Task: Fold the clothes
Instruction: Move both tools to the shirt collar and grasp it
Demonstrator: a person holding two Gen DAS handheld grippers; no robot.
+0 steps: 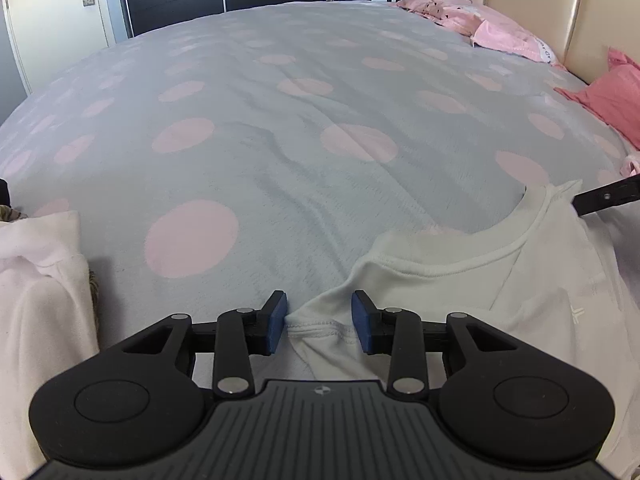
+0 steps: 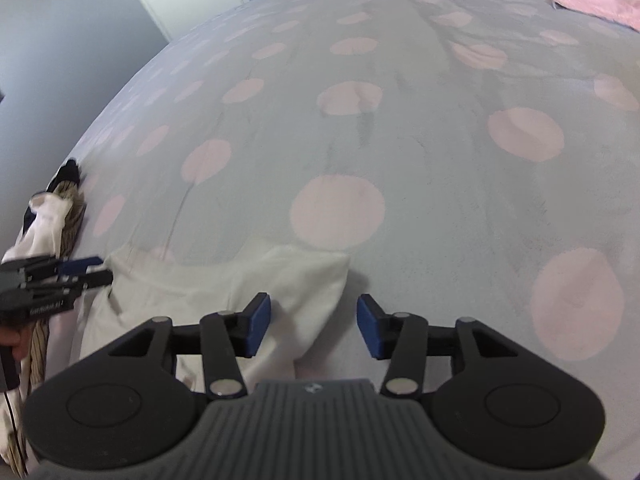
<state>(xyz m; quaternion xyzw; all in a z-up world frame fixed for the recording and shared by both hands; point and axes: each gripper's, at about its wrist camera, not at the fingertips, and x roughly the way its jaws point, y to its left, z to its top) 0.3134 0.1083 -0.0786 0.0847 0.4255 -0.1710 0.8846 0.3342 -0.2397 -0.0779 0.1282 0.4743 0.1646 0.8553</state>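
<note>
Your two grippers bracket a white T-shirt at the near edge of the spotted bed.

Low in the frame, your left gripper (image 1: pixel 319 322) stands part open, the shirt's (image 1: pixel 460 280) sleeve hem between the pads, seemingly not pinched. Your right gripper (image 2: pixel 313 326) gapes wider over the other shoulder, gripping nothing. The shirt lies collar-up on the bedspread (image 1: pixel 280 140), apparently spread flat for folding.

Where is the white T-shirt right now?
The white cotton T-shirt lies flat at the near edge of the grey bedspread with pink dots, low and right in the left wrist view, its sleeve hem between the left gripper jaws.
</note>
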